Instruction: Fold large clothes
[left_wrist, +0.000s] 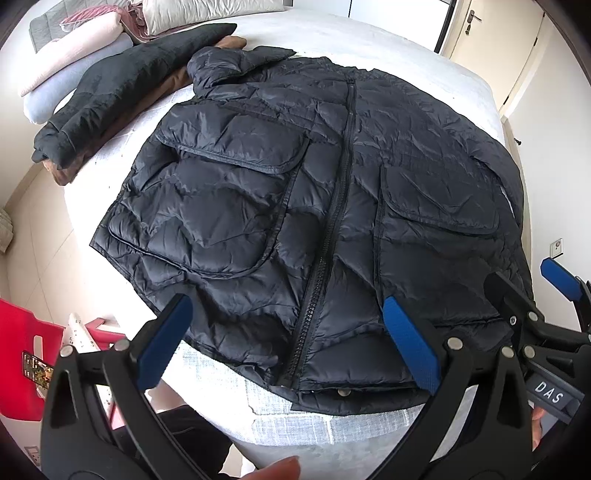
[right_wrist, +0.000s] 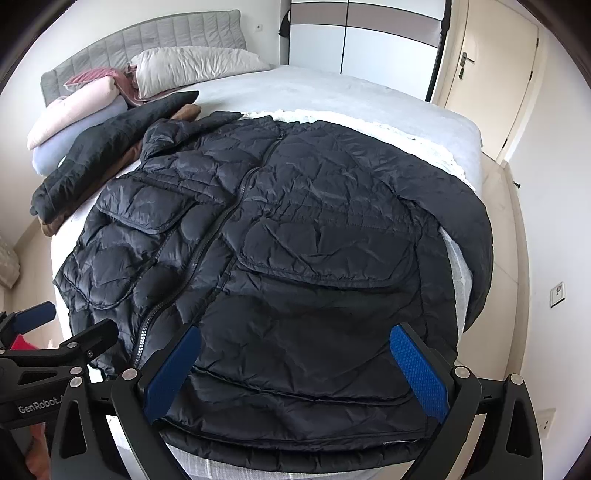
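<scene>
A black quilted puffer jacket (left_wrist: 295, 192) lies front side up and zipped on the bed, collar far, hem near me; it also shows in the right wrist view (right_wrist: 295, 240). Its right sleeve (right_wrist: 476, 236) hangs over the bed's right edge. My left gripper (left_wrist: 288, 332) is open, hovering over the hem near the zipper's bottom end. My right gripper (right_wrist: 295, 365) is open, over the hem's right half. Each gripper shows in the other's view: the right one (left_wrist: 532, 288) at the right edge, the left one (right_wrist: 70, 325) at the left edge.
A folded black garment on a brown one (left_wrist: 122, 96) lies at the bed's far left. Rolled pink and blue bedding (left_wrist: 70, 62) and a pillow (right_wrist: 192, 66) sit by the headboard. A red box (left_wrist: 26, 354) stands on the floor at left. A door (right_wrist: 491, 74) is at right.
</scene>
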